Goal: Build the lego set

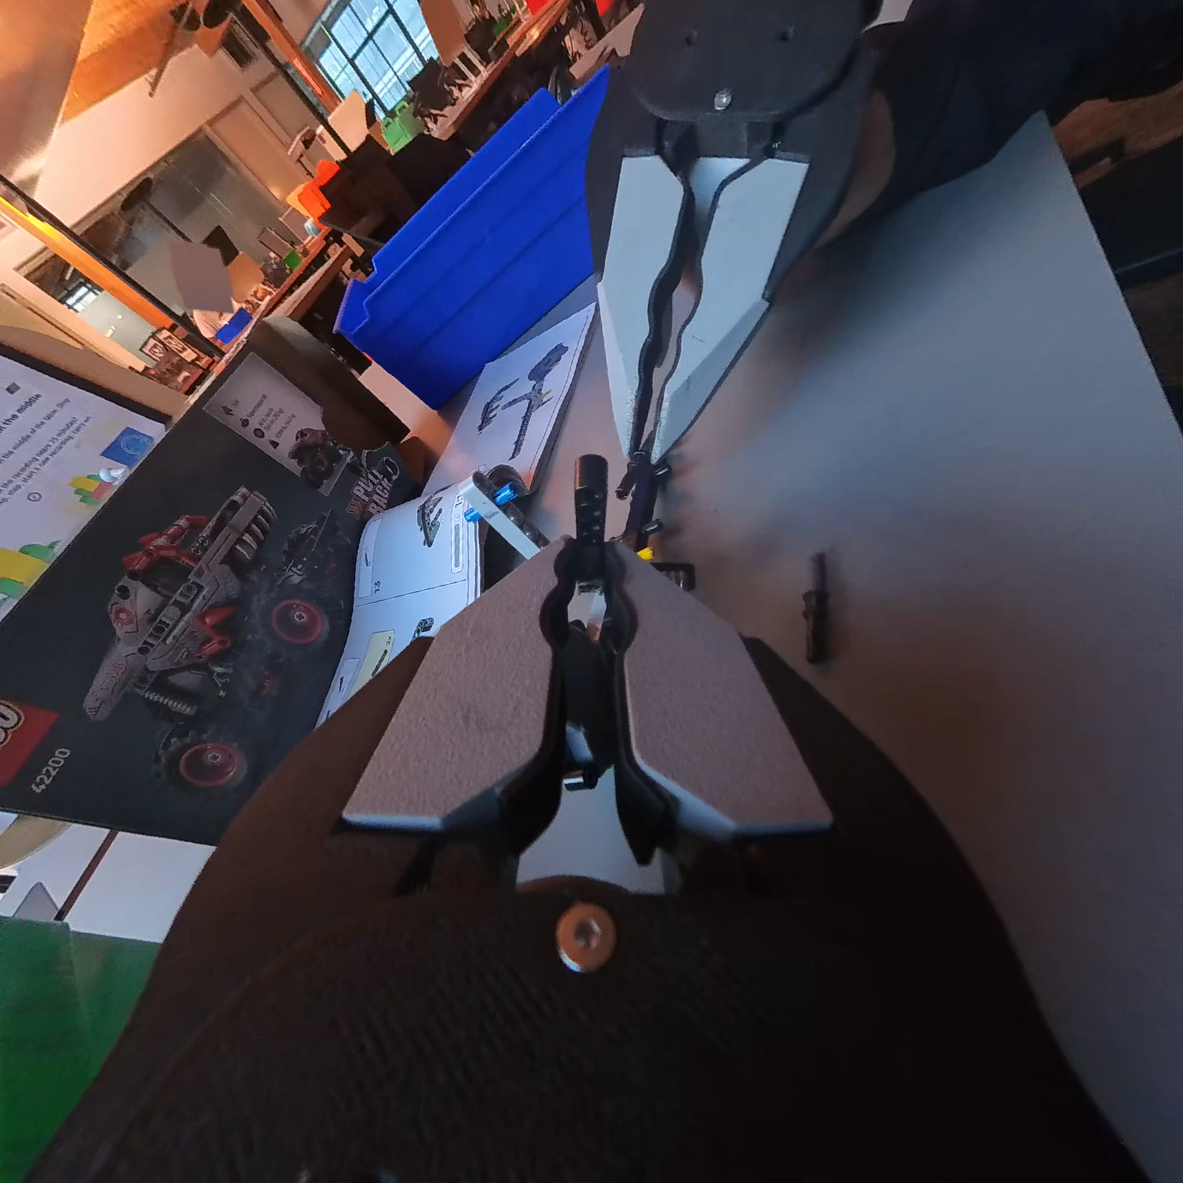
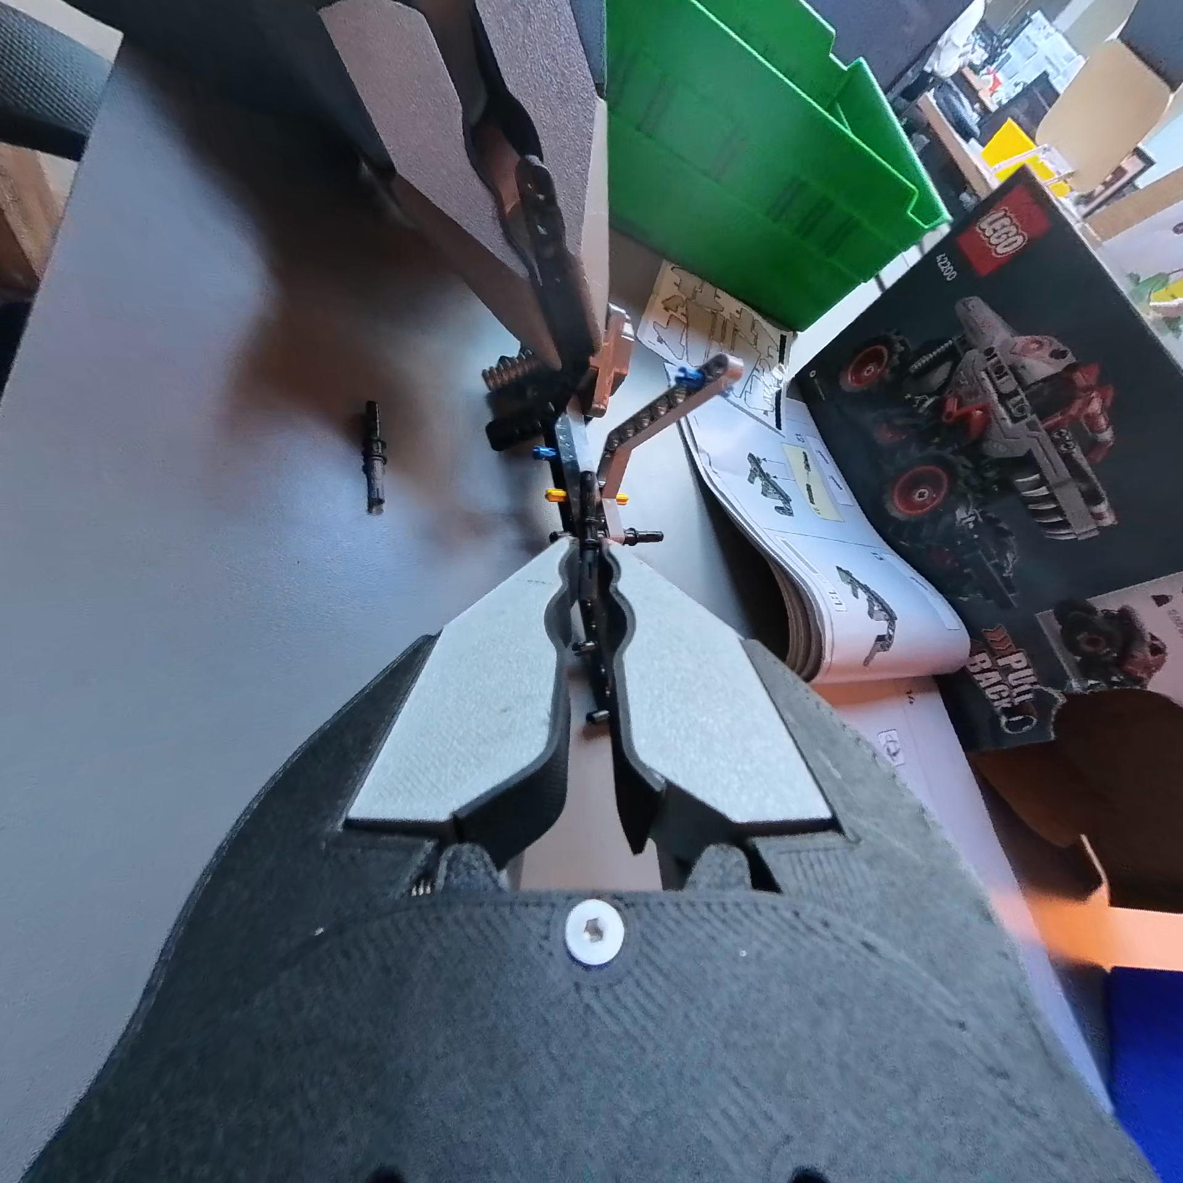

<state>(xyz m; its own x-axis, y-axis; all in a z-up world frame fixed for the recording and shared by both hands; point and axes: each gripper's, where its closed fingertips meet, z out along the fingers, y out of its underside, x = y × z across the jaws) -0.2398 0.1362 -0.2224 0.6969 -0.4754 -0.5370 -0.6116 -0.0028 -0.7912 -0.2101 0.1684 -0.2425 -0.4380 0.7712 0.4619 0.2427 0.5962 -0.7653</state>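
Looking along my left gripper (image 1: pixel 586 563), I have its jaws clenched on a thin black beam (image 1: pixel 590 499) that pokes out past the tips, facing my right gripper (image 1: pixel 646 448) above the grey table (image 1: pixel 960 448); a slight twist here could lever the beam askew in my hold. From my right gripper (image 2: pixel 589 544), the jaws clamp a black pinned strip (image 2: pixel 592 614) of the half-built frame (image 2: pixel 646 416). Pressing off-line could pop pins loose, or knock the loose black peg (image 2: pixel 374 458) farther away.
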